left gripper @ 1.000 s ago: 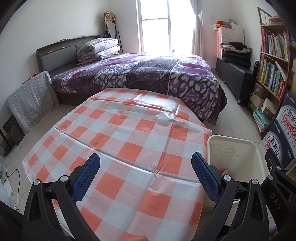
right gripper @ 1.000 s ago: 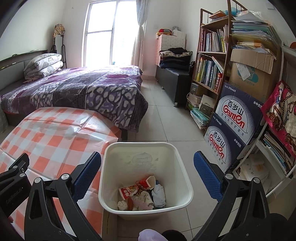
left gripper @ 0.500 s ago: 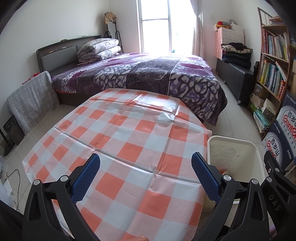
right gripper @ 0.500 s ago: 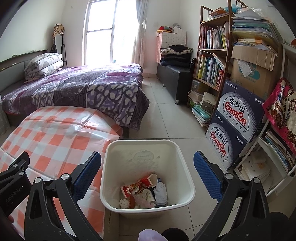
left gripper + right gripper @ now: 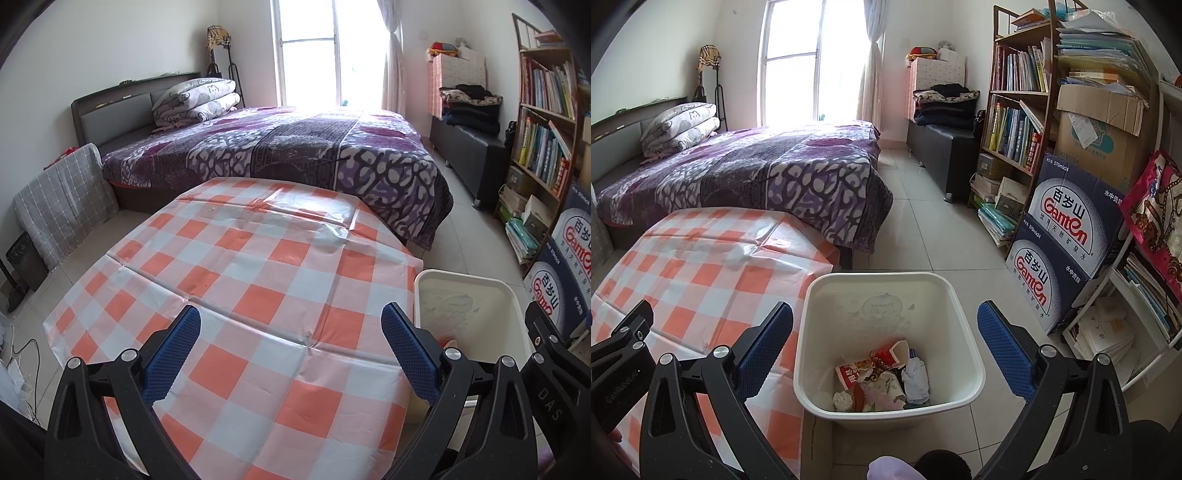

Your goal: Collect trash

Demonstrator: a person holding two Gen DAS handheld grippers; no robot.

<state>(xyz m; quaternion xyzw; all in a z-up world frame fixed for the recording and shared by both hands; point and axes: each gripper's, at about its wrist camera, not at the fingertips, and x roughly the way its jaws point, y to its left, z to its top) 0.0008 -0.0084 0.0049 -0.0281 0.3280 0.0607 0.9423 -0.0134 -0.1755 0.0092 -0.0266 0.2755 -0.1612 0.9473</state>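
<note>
Both grippers gaping empty: left gripper [image 5: 291, 347] hovering over checkered tablecloth [image 5: 258, 280], right gripper [image 5: 886, 343] over trash-filled bin [image 5: 960, 299].

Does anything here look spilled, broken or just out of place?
Nothing spilled or broken. The trash all lies inside the white bin, the checked tablecloth is only creased, and both claws, left and right, are open, holding nothing.

Home bedroom: bed [image 5: 295, 155], bookshelf [image 5: 1015, 122].

Purple bed [image 5: 295, 155], bookshelf [image 5: 1015, 122], checked tablecloth [image 5: 258, 295], Ganten boxes [image 5: 1067, 236].
</note>
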